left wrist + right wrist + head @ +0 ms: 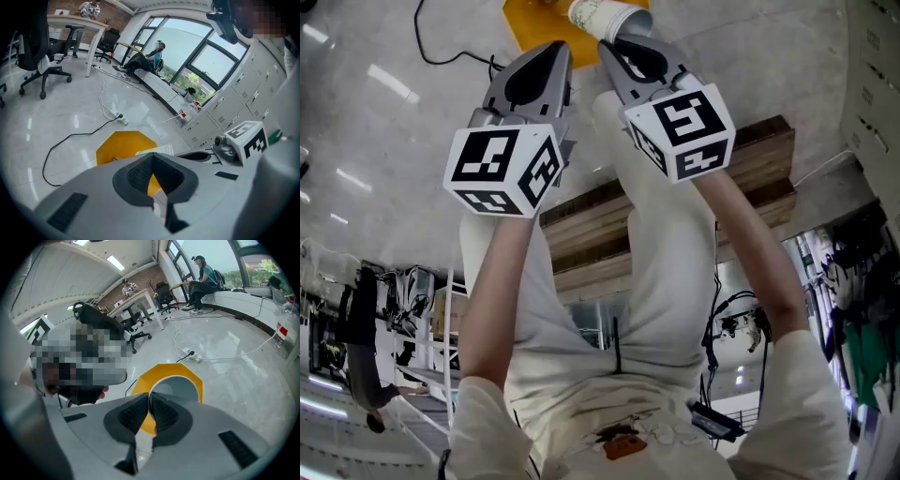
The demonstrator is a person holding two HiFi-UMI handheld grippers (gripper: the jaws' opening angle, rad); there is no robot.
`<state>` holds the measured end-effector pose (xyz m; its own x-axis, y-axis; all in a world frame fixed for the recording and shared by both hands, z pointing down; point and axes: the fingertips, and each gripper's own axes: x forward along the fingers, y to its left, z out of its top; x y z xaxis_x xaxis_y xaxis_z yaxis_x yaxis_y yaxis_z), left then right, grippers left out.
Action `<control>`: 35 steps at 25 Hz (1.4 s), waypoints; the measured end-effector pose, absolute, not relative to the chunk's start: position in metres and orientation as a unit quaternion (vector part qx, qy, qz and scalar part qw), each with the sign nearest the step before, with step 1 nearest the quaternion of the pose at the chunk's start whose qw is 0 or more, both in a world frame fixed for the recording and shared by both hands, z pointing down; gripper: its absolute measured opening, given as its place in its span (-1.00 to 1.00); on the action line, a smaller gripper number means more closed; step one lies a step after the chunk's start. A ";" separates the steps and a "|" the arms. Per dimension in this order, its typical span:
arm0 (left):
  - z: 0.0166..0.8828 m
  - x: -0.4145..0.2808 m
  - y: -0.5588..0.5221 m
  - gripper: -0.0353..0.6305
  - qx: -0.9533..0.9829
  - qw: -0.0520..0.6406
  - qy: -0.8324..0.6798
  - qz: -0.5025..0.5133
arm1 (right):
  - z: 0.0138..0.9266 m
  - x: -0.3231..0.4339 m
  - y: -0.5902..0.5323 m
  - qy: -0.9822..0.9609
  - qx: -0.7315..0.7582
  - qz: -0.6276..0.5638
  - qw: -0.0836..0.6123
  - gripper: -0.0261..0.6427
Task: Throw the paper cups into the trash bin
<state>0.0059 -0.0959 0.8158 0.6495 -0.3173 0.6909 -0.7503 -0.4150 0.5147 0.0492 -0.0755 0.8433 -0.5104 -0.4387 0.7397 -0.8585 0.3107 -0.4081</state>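
A white paper cup [602, 17] is pinched by its rim in my right gripper [611, 45], which is shut on it. In the right gripper view the cup's open mouth [180, 387] faces me, just beyond the right gripper [150, 395], and hangs over the yellow octagonal trash bin [140, 384]. My left gripper [557, 49] is held close beside the right one, shut with nothing in it. The left gripper view looks past the left gripper [152, 158] to the bin [115, 145] on the floor, with the cup [157, 150] at its right edge.
A black cable [70, 140] and a power strip [123, 121] lie on the pale floor near the bin. Office chairs [40, 56] and desks stand further off, lockers [229, 108] line one wall, and people sit by the windows. A wooden bench [750, 178] is behind me.
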 end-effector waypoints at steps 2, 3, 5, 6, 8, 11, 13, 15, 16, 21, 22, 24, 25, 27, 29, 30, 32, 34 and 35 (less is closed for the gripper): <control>0.837 0.000 -0.097 -0.88 0.797 0.427 -0.336 0.263 | 0.859 0.043 -0.074 -0.767 0.419 0.413 0.258 -0.84; 0.847 -0.001 -0.098 -0.88 0.795 0.427 -0.338 0.267 | 0.866 0.041 -0.074 -0.766 0.417 0.416 0.258 -0.84; 0.866 0.000 -0.104 -0.88 0.792 0.425 -0.342 0.274 | 0.879 0.042 -0.075 -0.763 0.417 0.420 0.260 -0.84; 0.874 0.001 -0.107 -0.88 0.790 0.423 -0.345 0.278 | 0.885 0.043 -0.076 -0.761 0.417 0.421 0.262 -0.84; 0.888 0.000 -0.110 -0.88 0.787 0.420 -0.350 0.287 | 0.895 0.044 -0.077 -0.759 0.418 0.421 0.268 -0.84; 0.905 -0.003 -0.113 -0.88 0.782 0.412 -0.357 0.302 | 0.906 0.046 -0.078 -0.752 0.422 0.428 0.272 -0.84; 0.916 -0.005 -0.111 -0.88 0.780 0.406 -0.357 0.315 | 0.915 0.046 -0.076 -0.744 0.421 0.443 0.270 -0.84; 0.922 -0.005 -0.109 -0.88 0.778 0.405 -0.356 0.323 | 0.923 0.046 -0.073 -0.737 0.414 0.465 0.265 -0.81; 0.922 -0.004 -0.109 -0.88 0.778 0.405 -0.354 0.324 | 0.925 0.045 -0.071 -0.735 0.409 0.474 0.262 -0.63; 0.897 0.004 -0.108 -0.88 0.790 0.392 -0.343 0.323 | 0.904 0.051 -0.066 -0.736 0.412 0.464 0.271 -0.59; 0.887 0.005 -0.106 -0.88 0.793 0.388 -0.339 0.325 | 0.896 0.052 -0.062 -0.736 0.413 0.462 0.273 -0.61; 0.865 0.006 -0.100 -0.88 0.796 0.388 -0.332 0.324 | 0.875 0.051 -0.056 -0.736 0.411 0.463 0.274 -0.61; 0.852 0.007 -0.099 -0.88 0.797 0.390 -0.330 0.322 | 0.864 0.050 -0.055 -0.737 0.411 0.463 0.273 -0.61; 0.823 0.006 -0.097 -0.88 0.801 0.391 -0.326 0.317 | 0.837 0.049 -0.054 -0.736 0.413 0.462 0.271 -0.61; 0.788 0.003 -0.092 -0.88 0.803 0.392 -0.322 0.312 | 0.804 0.044 -0.052 -0.736 0.416 0.463 0.265 -0.61; 0.769 0.002 -0.088 -0.88 0.804 0.393 -0.321 0.309 | 0.786 0.042 -0.051 -0.737 0.417 0.463 0.261 -0.61; 0.731 0.001 -0.081 -0.88 0.807 0.395 -0.317 0.305 | 0.747 0.038 -0.049 -0.741 0.418 0.461 0.252 -0.61; 0.695 0.004 -0.072 -0.88 0.809 0.396 -0.313 0.301 | 0.711 0.040 -0.046 -0.745 0.418 0.458 0.246 -0.61; 0.678 0.008 -0.067 -0.88 0.810 0.397 -0.311 0.299 | 0.695 0.043 -0.043 -0.745 0.418 0.459 0.243 -0.68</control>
